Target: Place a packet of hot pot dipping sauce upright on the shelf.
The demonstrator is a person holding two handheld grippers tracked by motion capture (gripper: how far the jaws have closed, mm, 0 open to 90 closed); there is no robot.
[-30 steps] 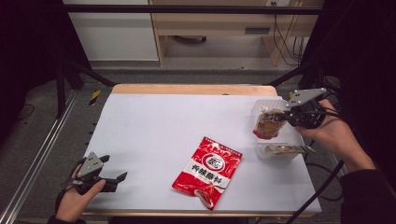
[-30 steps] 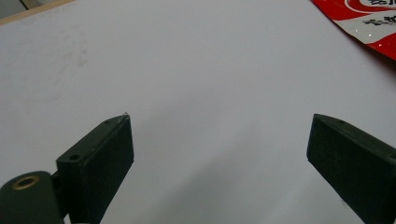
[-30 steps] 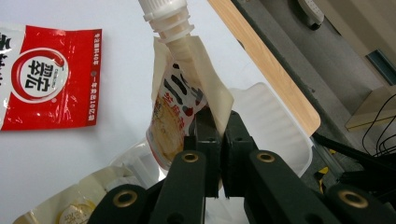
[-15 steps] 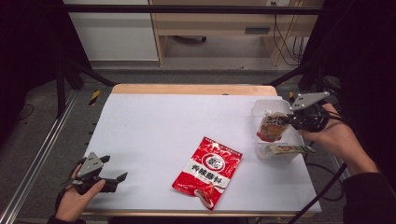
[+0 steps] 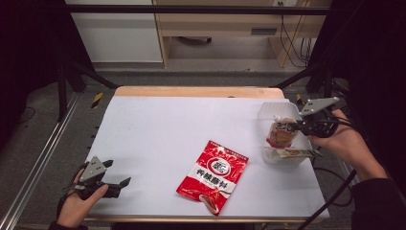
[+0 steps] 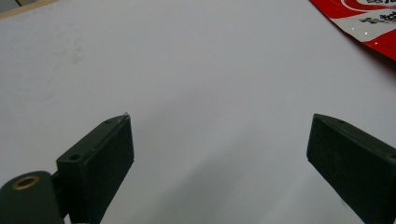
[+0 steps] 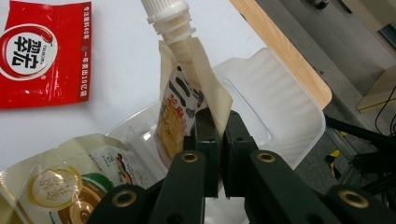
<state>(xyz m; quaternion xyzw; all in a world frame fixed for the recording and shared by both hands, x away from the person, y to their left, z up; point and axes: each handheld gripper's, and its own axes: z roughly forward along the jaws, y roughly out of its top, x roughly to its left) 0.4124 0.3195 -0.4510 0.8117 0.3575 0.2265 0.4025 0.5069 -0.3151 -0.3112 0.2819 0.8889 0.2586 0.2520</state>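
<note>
1. The right gripper (image 5: pixel 293 127) is clamped tight on a spouted sauce pouch (image 5: pixel 280 132); its jaws pinch the pouch's edge seam with no gap between them.
2. In the right gripper view the spouted sauce pouch (image 7: pixel 183 100) stands up out of the jaws, its white screw cap (image 7: pixel 167 15) pointing away from the gripper and leaning a little to one side.
3. The pouch hangs over a clear plastic tub (image 5: pixel 268 111), which sits right under and just ahead of the right gripper, at the table's right edge.
4. Below the gripped pouch, a second pouch (image 5: pixel 293 153) lies flat in the near end of the tub; in the right gripper view the second pouch (image 7: pixel 70 184) shows pale packaging with a round yellow mark, just beside the jaws.
5. A red seasoning packet (image 5: pixel 213 175) lies flat on the white table (image 5: pixel 167 129), well apart from the right gripper and between the two grippers.
6. The left gripper (image 5: pixel 115 183) rests at the near left corner of the table, held in a hand (image 5: pixel 79 208).
7. Its jaws stand wide apart with nothing between them but bare table (image 6: pixel 210 93).
8. In the left gripper view a corner of the red seasoning packet (image 6: pixel 369 23) lies far ahead of the jaws.
</note>
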